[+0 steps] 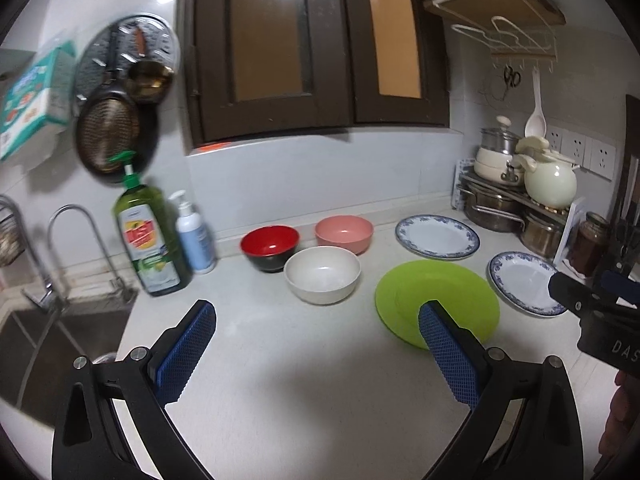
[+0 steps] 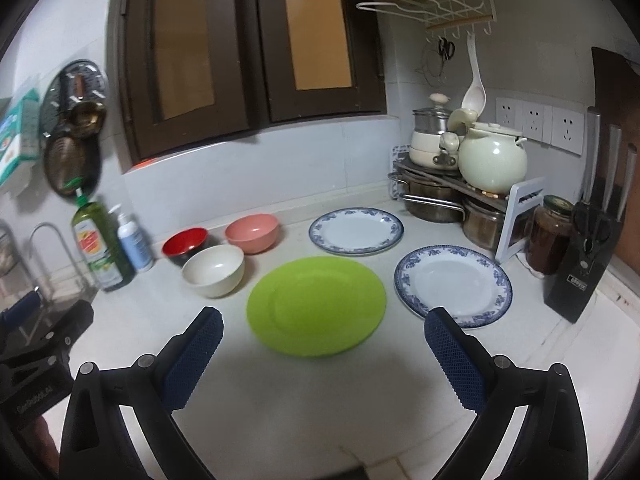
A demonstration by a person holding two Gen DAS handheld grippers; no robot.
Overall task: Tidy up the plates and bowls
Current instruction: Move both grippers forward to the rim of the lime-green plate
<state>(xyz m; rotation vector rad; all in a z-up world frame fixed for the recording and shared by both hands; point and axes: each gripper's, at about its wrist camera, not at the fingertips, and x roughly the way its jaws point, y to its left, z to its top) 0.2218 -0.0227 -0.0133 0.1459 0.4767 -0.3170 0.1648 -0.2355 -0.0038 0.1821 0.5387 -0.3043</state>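
Observation:
Three bowls sit together on the white counter: a red-and-black bowl (image 1: 270, 247) (image 2: 185, 245), a pink bowl (image 1: 344, 233) (image 2: 252, 233) and a cream bowl (image 1: 322, 274) (image 2: 213, 271). To their right lie a lime green plate (image 1: 436, 300) (image 2: 316, 305) and two blue-rimmed white plates, one far (image 1: 437, 236) (image 2: 356, 231) and one near (image 1: 526, 282) (image 2: 453, 285). My left gripper (image 1: 318, 318) hangs open above the counter in front of the cream bowl, holding nothing. My right gripper (image 2: 323, 326) hangs open over the green plate's near edge, also holding nothing.
A sink (image 1: 52, 344) with a tap (image 1: 80, 240), a green dish-soap bottle (image 1: 146, 236) and a white pump bottle (image 1: 194, 236) stand at the left. A pot rack with a cream kettle (image 2: 490, 166), a jar (image 2: 550, 234) and a knife block (image 2: 586, 256) fill the right corner.

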